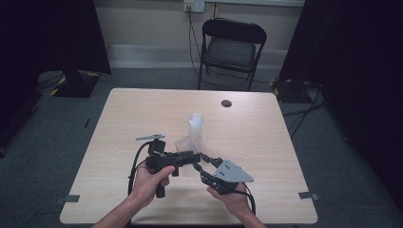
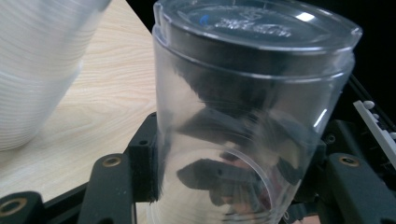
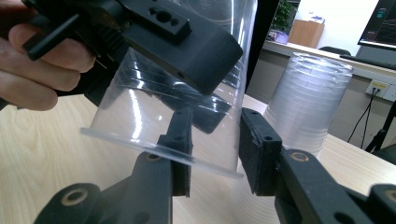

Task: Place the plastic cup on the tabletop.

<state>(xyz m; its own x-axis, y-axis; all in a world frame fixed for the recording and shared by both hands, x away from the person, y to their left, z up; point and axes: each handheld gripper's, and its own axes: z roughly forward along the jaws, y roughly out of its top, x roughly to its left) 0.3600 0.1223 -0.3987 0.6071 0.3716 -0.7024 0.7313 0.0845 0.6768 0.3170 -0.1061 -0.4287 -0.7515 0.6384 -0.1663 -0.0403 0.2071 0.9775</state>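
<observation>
The wooden table (image 1: pixel 142 109) bears a tall stack of clear plastic cups (image 1: pixel 196 128) near its middle. Just in front of that stack, toward the person, a single clear plastic cup (image 2: pixel 243 116) is held off the tabletop. The left gripper (image 1: pixel 194 159) is clamped tight around this cup's wall. The right gripper (image 3: pixel 215 149) meets the same cup from the other side, its jaws partly apart astride the rim, one inside the mouth and one outside; whether its pads press I cannot tell.
</observation>
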